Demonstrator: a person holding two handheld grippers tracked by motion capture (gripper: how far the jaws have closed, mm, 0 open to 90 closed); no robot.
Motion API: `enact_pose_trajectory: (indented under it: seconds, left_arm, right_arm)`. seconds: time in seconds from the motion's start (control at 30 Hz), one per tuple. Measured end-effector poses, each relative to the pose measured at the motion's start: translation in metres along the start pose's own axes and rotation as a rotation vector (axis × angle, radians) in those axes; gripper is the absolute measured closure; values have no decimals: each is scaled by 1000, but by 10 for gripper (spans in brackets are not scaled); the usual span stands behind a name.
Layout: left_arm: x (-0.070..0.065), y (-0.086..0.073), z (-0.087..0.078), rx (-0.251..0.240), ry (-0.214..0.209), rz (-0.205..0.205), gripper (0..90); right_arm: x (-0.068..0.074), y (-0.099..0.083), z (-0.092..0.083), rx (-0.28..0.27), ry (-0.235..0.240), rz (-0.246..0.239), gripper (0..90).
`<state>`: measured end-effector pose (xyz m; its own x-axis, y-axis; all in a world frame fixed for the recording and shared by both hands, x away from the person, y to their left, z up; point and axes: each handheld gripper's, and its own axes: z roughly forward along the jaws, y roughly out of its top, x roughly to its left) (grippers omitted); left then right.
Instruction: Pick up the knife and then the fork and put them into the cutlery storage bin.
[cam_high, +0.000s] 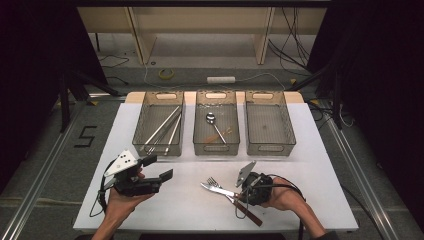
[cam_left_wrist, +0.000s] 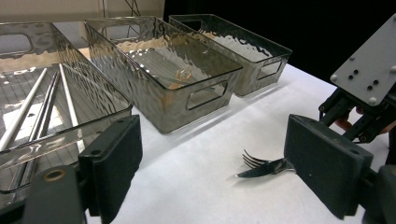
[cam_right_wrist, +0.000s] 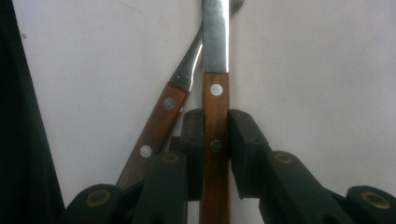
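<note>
A knife (cam_high: 218, 190) and a fork (cam_high: 214, 181), both with wooden handles, lie crossed on the white table (cam_high: 300, 165) at the front right. My right gripper (cam_high: 240, 196) comes in from the right, and its pads press on both sides of the knife's handle. In the right gripper view the knife handle (cam_right_wrist: 215, 116) runs straight up between the pads of the right gripper (cam_right_wrist: 215, 128), with the fork handle (cam_right_wrist: 159, 126) slanting just left of it. My left gripper (cam_high: 157, 168) hovers at the front left, open, nothing between its jaws. The left gripper view shows the fork tines (cam_left_wrist: 254, 161).
Three clear trays stand in a row at the back. The left tray (cam_high: 142, 112) holds long metal sticks (cam_high: 162, 127). A spoon (cam_high: 212, 120) lies in the middle tray (cam_high: 199, 112). The right tray (cam_high: 287, 125) has nothing in it. Cables trail on the floor behind the table.
</note>
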<state>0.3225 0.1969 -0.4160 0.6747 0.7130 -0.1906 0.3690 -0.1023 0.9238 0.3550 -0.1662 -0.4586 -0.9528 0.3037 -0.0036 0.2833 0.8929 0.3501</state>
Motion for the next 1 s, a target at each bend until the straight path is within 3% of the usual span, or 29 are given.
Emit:
enact_pose_trajectory:
  seconds: [0.1, 0.27, 0.6, 1.0]
  left_arm:
    - [0, 0, 0, -1, 0, -1, 189]
    - [0, 0, 0, -7, 1, -6, 188]
    - [0, 0, 0, -11, 4, -6, 188]
    - [0, 1, 0, -16, 3, -4, 186]
  right_arm:
    - [-2, -1, -5, -36, 9, -3, 771]
    - [-5, -3, -11, -59, 2, 25, 771]
    - [-15, -8, -29, -155, 3, 99, 771]
    - [-39, -14, -46, -266, -17, 201, 771]
